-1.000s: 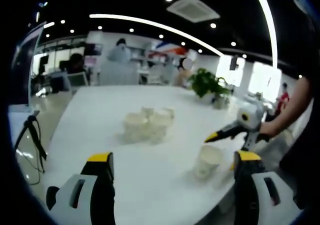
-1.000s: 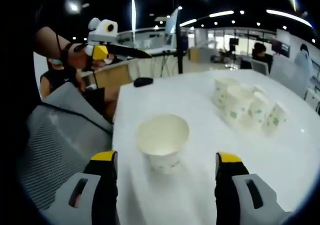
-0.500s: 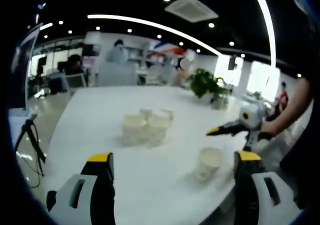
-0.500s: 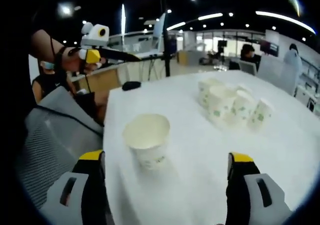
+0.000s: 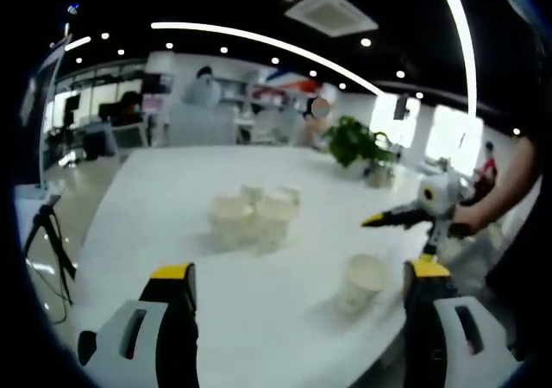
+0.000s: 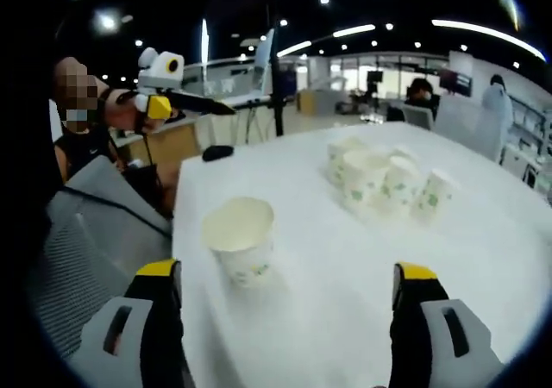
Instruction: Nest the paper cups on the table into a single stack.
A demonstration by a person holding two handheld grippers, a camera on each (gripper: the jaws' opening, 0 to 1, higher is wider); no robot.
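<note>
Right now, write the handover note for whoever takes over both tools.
Left tool: open, holding nothing, above the near part of the white table.
Right tool: open, holding nothing, its jaws set wide behind the lone cup.
Lone cup stands upright near the table edge, apart from the cluster of cups farther in, which stand side by side.
Done: no nesting can be seen yet.
Left: pick up the lone cup, nest it with the cluster, then stack the rest into one.
</note>
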